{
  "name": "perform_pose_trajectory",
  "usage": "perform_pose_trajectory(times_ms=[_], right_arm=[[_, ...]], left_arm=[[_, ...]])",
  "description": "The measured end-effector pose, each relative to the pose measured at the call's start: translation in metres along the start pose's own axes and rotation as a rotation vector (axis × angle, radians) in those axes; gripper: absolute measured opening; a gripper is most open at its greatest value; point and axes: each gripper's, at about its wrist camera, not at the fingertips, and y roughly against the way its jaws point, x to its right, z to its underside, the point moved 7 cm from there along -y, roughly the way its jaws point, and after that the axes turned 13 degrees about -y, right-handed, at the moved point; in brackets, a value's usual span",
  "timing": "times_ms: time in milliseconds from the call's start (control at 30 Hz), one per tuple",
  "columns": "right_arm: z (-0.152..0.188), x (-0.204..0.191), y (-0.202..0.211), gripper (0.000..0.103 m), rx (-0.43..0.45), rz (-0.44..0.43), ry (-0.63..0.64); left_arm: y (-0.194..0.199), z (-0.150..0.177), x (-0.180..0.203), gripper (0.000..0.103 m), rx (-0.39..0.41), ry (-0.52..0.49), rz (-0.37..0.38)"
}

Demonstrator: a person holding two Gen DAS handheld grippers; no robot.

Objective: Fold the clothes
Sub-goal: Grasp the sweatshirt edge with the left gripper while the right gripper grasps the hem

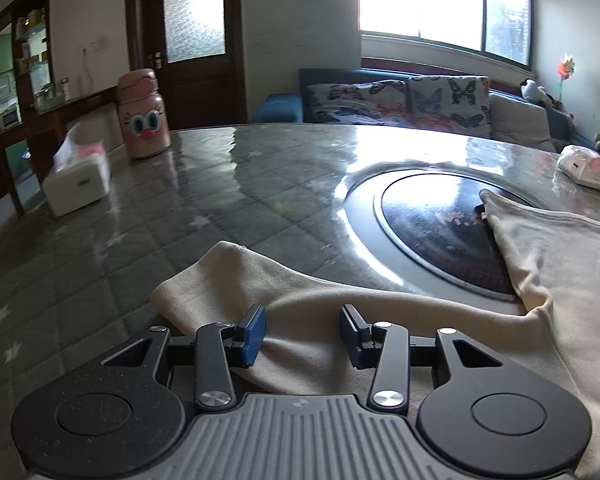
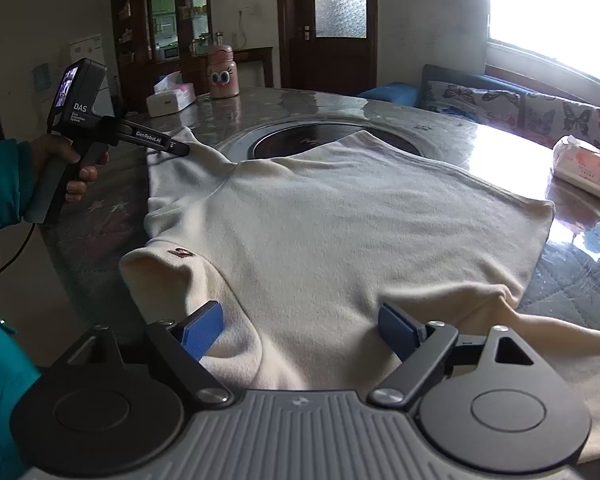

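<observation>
A cream long-sleeved top (image 2: 340, 216) lies spread flat on the round table, its far edge over the dark inset disc (image 2: 300, 140). My right gripper (image 2: 300, 330) is open, its blue pads either side of the near hem beside the collar with a small label (image 2: 182, 253). My left gripper (image 1: 302, 334) is open over a cream sleeve (image 1: 228, 280) at the table's left side. In the right wrist view the left gripper's tip (image 2: 180, 148) rests at that sleeve, and whether it touches the cloth is unclear.
The table (image 1: 220, 184) has a glossy quilted cover. A pink cartoon bottle (image 1: 142, 114) and a white tissue box (image 1: 78, 176) stand at the far left. A tissue pack (image 2: 584, 168) lies at the right. A sofa (image 1: 400, 100) is beyond the table.
</observation>
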Motion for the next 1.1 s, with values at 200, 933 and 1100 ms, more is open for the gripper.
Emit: perform_pose_trajectory(times_ms=[200,933,1100], right_arm=[[-0.004,0.004,0.006,0.087,-0.037,-0.026,-0.006],[-0.116,0.17,-0.024,0.056,0.037,0.302,-0.261],[-0.122,0.204,-0.06,0.039,0.001,0.345,-0.338]], left_arm=[[0.006,-0.004,0.001,0.045,-0.038,-0.004,0.02],[0.003,-0.057,0.139,0.047,0.076,-0.206,0.336],[-0.006,-0.05,0.137,0.047,0.038,-0.21,0.322]])
